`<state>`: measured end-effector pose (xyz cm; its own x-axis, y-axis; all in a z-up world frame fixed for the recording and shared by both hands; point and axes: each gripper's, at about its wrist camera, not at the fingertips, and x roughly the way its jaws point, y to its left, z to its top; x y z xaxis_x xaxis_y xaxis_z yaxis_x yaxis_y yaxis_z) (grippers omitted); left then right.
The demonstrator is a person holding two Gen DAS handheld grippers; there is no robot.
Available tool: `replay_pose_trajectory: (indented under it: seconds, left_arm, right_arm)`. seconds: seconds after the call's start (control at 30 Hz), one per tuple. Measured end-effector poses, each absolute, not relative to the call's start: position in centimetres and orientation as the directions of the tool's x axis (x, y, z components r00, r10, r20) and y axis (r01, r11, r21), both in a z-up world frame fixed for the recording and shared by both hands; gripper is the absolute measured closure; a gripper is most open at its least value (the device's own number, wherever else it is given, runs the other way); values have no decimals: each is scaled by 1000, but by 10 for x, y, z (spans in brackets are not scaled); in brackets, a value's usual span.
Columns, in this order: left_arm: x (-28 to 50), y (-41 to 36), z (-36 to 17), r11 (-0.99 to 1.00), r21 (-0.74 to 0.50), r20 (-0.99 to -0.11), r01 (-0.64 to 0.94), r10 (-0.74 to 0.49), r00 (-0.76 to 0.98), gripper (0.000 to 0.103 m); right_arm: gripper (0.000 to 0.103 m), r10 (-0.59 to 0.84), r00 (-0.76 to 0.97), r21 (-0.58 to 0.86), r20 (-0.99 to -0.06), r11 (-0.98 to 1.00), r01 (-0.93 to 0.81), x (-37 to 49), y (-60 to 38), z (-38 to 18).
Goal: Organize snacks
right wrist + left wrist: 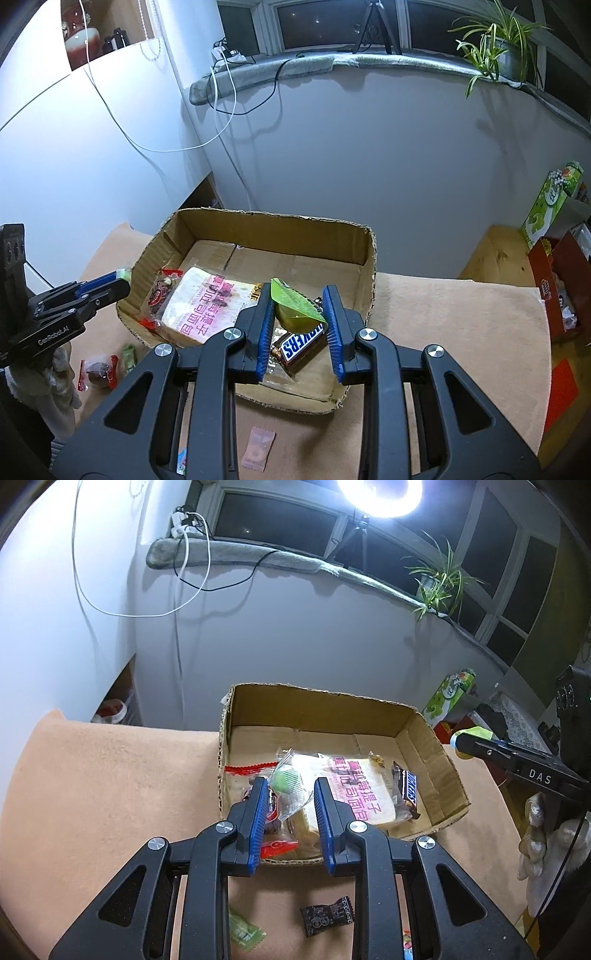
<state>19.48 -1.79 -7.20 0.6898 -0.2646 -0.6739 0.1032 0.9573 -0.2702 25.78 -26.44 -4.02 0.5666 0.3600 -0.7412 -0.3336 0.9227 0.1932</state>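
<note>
An open cardboard box (332, 705) (273, 232) stands on a tan cloth. Inside lie a bread pack with pink print (354, 790) (203, 306), a Snickers bar (406, 786) (299, 347) and a red-edged snack bag (247, 771) (162, 288). My left gripper (290, 790) hovers over the box's near left part, shut on a clear packet with a green sweet (286, 784). My right gripper (299, 302) hovers over the box's near right part, shut on a green packet (291, 306). Each gripper shows in the other's view, the right (476, 738) and the left (110, 284).
Loose sweets lie on the cloth in front of the box: a black one (327, 915), a green one (245, 932) (129, 356), a pink one (258, 448) and a red-wrapped one (98, 371). Boxes and cartons (554, 280) stand at the right. A wall with hanging cables (177, 590) rises behind.
</note>
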Motion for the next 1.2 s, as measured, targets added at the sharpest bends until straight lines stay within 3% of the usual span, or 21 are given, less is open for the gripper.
replay_pose_trajectory:
  seconds: [0.33,0.43,0.47,0.53,1.2]
  left_arm:
    - [201,-24,-73,959,-261,-683,113,-266,680,78]
    - [202,-24,-72,958,-265,-682,105,-264,682,69]
    - [202,-24,-72,958,-269,-682,103,-265,682,65]
    - [203,-24,-72,958,-268,-684,101,-263,681,60]
    - [172,-9,-48,954,-281,-641,102,-266,720,60]
  right_arm:
    - [73,354,553,182,-754,922,-342,261,-262,-45]
    - [35,337,584,161,-739,929,-333,257,-262,-40]
    - [31,338,590,159,-733,929,-334,256,-262,-38]
    - [31,341,590,162,-732,928,-335,255,-263,-36]
    - [31,349,611,148,-711,923,-355,210,-264,-13]
